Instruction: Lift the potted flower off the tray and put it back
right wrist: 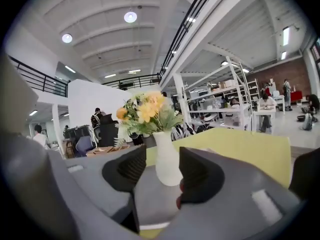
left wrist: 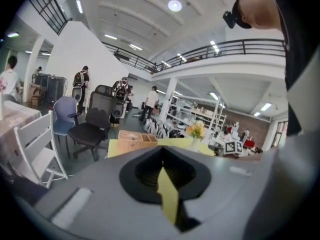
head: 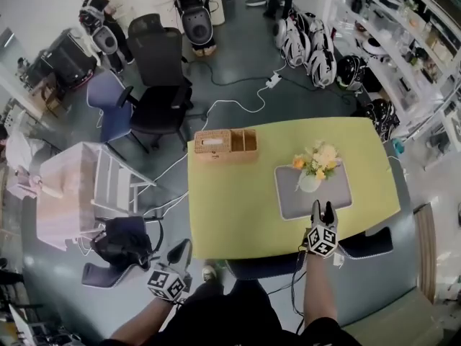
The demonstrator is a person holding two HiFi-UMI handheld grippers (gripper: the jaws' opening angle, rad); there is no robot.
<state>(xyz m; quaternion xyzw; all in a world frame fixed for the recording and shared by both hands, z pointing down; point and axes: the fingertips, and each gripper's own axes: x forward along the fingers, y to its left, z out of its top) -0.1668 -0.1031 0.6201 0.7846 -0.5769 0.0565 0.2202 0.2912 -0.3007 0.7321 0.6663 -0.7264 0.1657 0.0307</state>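
Observation:
The potted flower (head: 315, 168), yellow and orange blooms in a white vase (right wrist: 167, 159), stands upright on the grey tray (head: 335, 200) on the yellow-green table (head: 238, 207). My right gripper (head: 323, 206) is over the tray's near edge and points at the vase. In the right gripper view my right gripper (right wrist: 162, 153) is open; the vase shows in the gap just ahead of the tips, and neither pad touches it. My left gripper (head: 183, 246) hangs off the table's near left corner. In the left gripper view my left gripper (left wrist: 162, 151) has its tips together with nothing held.
A wicker box (head: 225, 144) sits at the table's far left edge. Office chairs (head: 162, 85) and a white chair (head: 108, 182) stand on the floor to the left. Shelving (head: 403, 42) lines the right side. People stand at the far end of the room.

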